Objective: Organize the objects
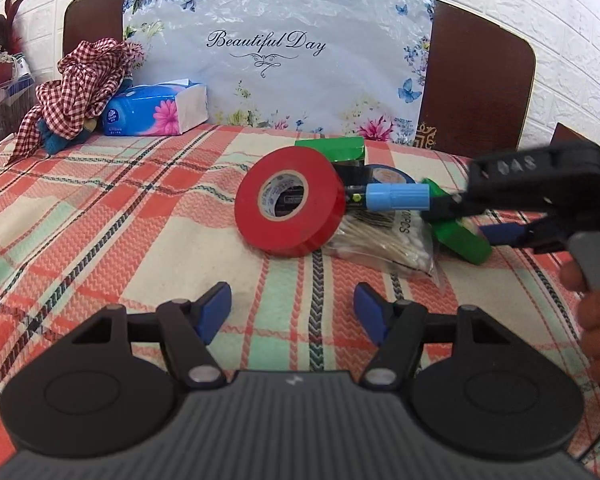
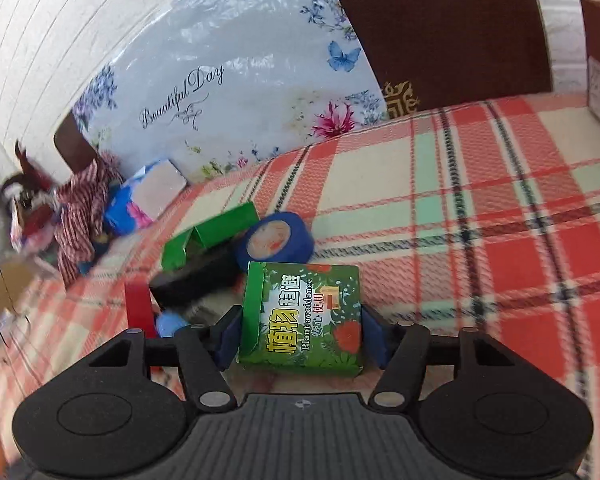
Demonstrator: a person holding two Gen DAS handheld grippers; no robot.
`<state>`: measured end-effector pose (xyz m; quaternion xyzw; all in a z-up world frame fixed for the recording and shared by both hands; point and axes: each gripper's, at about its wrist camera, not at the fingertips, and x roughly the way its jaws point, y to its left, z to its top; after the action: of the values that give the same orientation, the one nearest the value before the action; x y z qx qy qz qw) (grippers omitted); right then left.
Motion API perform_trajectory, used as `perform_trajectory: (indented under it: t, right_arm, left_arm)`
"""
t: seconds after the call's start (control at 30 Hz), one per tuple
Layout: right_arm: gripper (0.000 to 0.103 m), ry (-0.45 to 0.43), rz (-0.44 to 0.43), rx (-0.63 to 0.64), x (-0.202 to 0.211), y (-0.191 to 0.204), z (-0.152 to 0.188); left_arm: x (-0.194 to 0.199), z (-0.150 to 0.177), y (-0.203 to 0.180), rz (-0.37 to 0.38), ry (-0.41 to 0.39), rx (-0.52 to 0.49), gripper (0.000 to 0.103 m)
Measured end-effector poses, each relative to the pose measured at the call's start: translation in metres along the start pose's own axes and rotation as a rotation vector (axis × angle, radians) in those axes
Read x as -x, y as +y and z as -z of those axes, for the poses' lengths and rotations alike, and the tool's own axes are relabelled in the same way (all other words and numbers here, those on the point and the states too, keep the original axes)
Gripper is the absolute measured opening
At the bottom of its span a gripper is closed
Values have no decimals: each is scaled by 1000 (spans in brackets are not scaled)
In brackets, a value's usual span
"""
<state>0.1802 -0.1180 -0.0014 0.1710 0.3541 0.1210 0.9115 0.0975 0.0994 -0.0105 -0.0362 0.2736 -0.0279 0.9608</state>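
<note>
A pile of objects lies on the plaid cloth: a red tape roll [image 1: 291, 203] standing on edge, a blue-capped marker [image 1: 396, 197], a bag of cotton swabs [image 1: 384, 242], a blue tape roll [image 2: 275, 242] and an open green box [image 2: 210, 238]. My right gripper [image 2: 302, 330] is shut on a green "Plant avoidance" box [image 2: 304, 316]; it shows in the left wrist view [image 1: 462, 240] at the right of the pile. My left gripper [image 1: 292, 312] is open and empty, in front of the red tape.
A blue tissue pack [image 1: 156, 110] and a red checked cloth [image 1: 80, 88] lie at the back left. A floral "Beautiful Day" sheet [image 1: 268, 52] leans on a brown headboard [image 1: 476, 76]. Plaid cloth [image 2: 480, 208] stretches right of the pile.
</note>
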Motion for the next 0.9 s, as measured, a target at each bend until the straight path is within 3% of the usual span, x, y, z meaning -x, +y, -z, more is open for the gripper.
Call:
perform_trajectory:
  t: [0.2, 0.33, 0.5, 0.57, 0.77, 0.9]
  right_arm:
    - [60, -28, 97, 233, 66, -11, 50]
    - [60, -51, 211, 332, 120, -36, 96]
    - [69, -102, 290, 270, 172, -65, 128]
    - [70, -119, 294, 253, 181, -67, 134]
    - [75, -119, 295, 297, 176, -67, 134]
    - [76, -101, 292, 328, 172, -68, 130]
  left_arm:
    - [0, 0, 0, -4, 3, -7, 69]
    - [-1, -1, -4, -18, 10, -33, 69]
    - [2, -5, -25, -59, 38, -132, 65]
    - [12, -11, -42, 19, 64, -111, 63]
    - [48, -31, -129, 408, 201, -131, 63]
    - [43, -31, -176, 479, 252, -226, 64]
